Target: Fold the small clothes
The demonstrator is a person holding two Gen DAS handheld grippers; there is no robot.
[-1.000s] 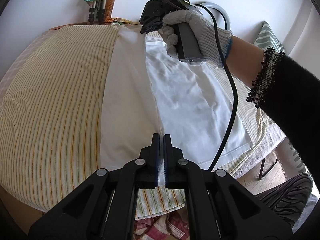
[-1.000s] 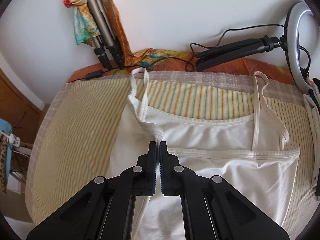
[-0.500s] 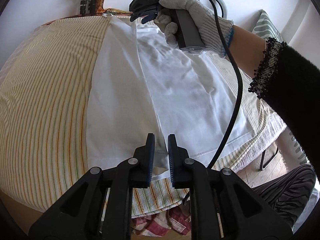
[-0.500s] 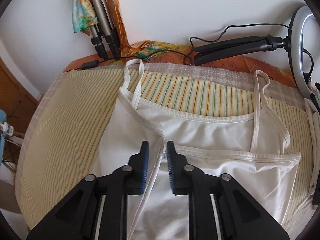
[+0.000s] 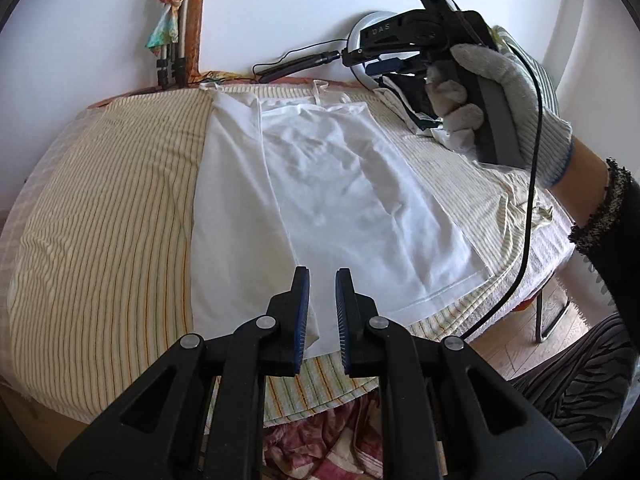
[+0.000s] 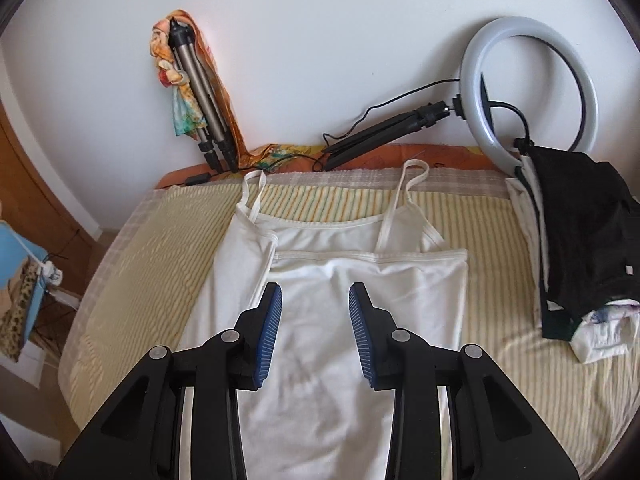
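Both tools, left tool (image 5: 322,280) and right tool (image 6: 315,296), hang released with jaws just parted above the white camisole (image 6: 340,320), flat on the striped bed cover (image 6: 500,320), left side folded inward; mirror the right side evenly, seams aligned.

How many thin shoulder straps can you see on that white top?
2. One strap loops at the far left of the white top, above its folded-over side; the other strap loops at the far right. None seems hidden.

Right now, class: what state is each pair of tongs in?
Left tongs: open, holding nothing, above the white camisole.
Right tongs: open, just been opening, empty.
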